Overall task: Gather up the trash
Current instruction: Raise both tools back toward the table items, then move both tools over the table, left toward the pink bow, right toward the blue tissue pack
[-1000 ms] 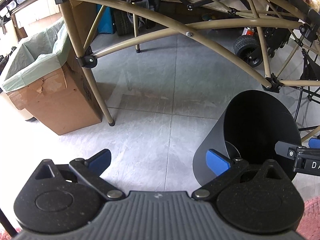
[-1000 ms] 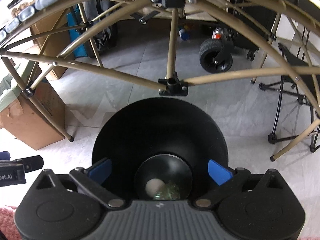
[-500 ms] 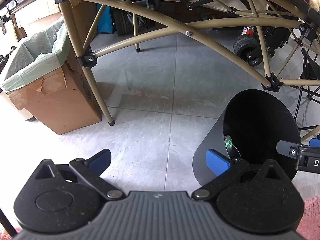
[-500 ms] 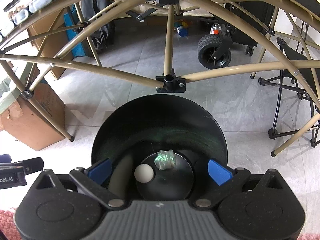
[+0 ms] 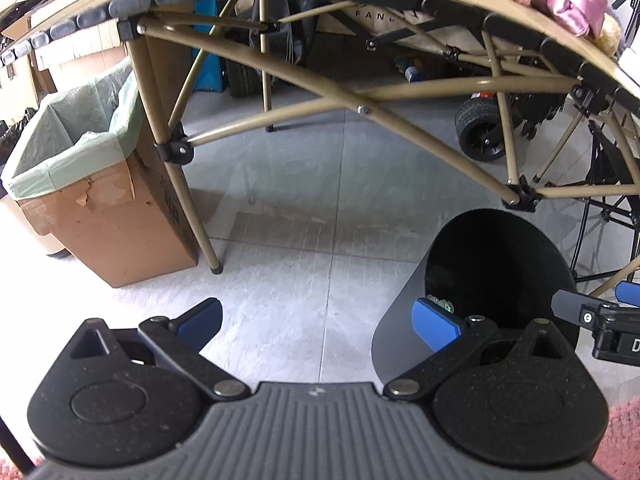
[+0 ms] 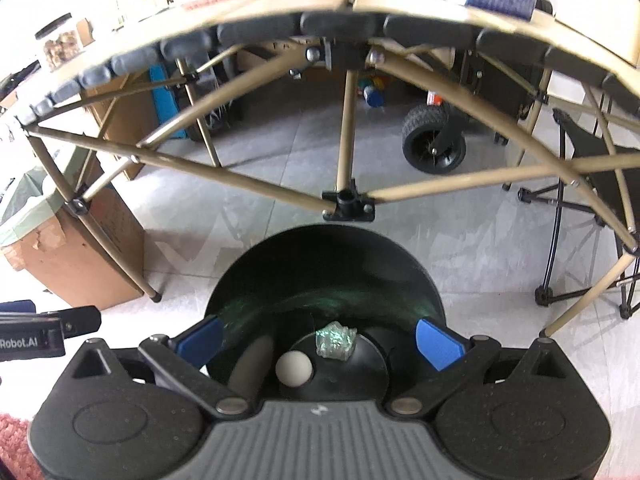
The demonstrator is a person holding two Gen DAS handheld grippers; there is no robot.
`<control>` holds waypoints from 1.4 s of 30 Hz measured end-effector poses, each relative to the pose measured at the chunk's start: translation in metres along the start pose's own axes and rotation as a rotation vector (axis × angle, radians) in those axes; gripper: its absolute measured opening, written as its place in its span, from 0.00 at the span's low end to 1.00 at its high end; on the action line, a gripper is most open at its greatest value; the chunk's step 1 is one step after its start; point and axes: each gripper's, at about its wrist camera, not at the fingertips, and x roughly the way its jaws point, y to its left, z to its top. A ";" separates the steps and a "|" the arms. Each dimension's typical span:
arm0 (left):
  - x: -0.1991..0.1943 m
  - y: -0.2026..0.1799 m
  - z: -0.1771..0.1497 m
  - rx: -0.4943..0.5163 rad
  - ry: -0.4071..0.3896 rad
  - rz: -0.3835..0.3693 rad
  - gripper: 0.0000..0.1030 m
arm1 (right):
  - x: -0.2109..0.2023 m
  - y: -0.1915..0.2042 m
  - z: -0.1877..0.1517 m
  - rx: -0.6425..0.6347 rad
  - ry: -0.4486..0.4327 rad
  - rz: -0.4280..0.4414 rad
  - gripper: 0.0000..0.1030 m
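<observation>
A black waste bin [image 6: 320,248] stands on the grey tiled floor in front of the folding table. In the right wrist view my right gripper [image 6: 319,341] hangs open just above its mouth, holding nothing. On the bin's bottom lie a white ball [image 6: 294,368] and a crumpled greenish wrapper [image 6: 335,340]. In the left wrist view my left gripper [image 5: 317,321] is open and empty over bare floor, left of the bin [image 5: 400,344]. A bit of the wrapper [image 5: 440,303] shows inside, behind my right pad.
A cardboard box [image 5: 104,236] lined with a green bag stands at the left, against a table leg [image 5: 188,208]. Tan table struts [image 6: 346,140] cross ahead. A black wheel [image 6: 434,144] and a folding chair frame [image 6: 568,216] stand at the right. A pink rug [image 5: 620,452] lies near me.
Both grippers have lifted and tilted up, so the table's edge and top have come into view. The bin sits lower and smaller under the right gripper. Both stay open.
</observation>
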 end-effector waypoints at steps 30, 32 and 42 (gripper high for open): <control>-0.113 -0.054 0.015 0.056 -0.449 -0.125 1.00 | -0.138 -0.049 0.023 -0.028 -0.513 0.010 1.00; -0.115 -0.059 0.023 0.053 -0.461 -0.132 1.00 | -0.140 -0.054 0.031 -0.035 -0.547 0.000 1.00; -0.112 -0.081 0.065 0.030 -0.523 -0.151 1.00 | -0.120 -0.081 0.077 0.010 -0.632 -0.034 1.00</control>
